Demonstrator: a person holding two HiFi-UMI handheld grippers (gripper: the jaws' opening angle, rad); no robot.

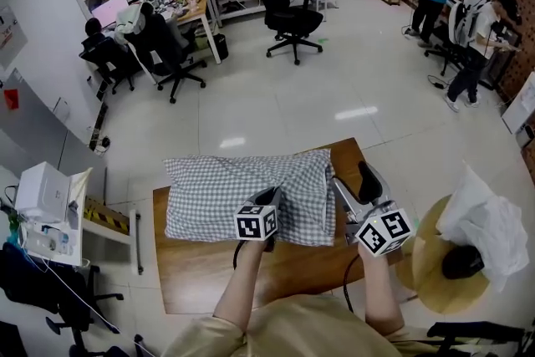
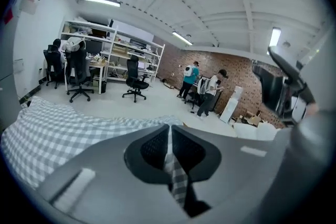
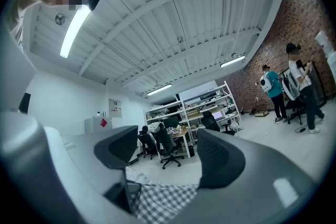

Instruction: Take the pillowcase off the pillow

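Two tools are at work over the wooden surface [image 1: 209, 272], one in each of the person's hands. The checked pillowcase [image 1: 226, 188] lies on that surface in the middle of the head view, its long axis running from the left of the frame to the right, with one short end pointing towards the right tool [image 1: 354, 186].

A pale strip [image 1: 328, 201] runs down that right end. It may be the pillow showing at the opening, though the head view is too small to be sure.

The left tool [image 1: 269, 196] sits at the lower edge of the pillowcase, right of its middle. In the left gripper view the left tool [image 2: 169, 136] has its jaws pressed together on a narrow fold of the checked cloth, and the rest of the pillowcase [image 2: 58, 131] spreads away to the left of the frame.

The right tool [image 3: 165, 157] has its jaws held moderately apart with nothing between the pads. The checked pillowcase [image 3: 163, 199] lies low in that frame, beneath them. In the head view this tool stands just beside the pillowcase's right end.
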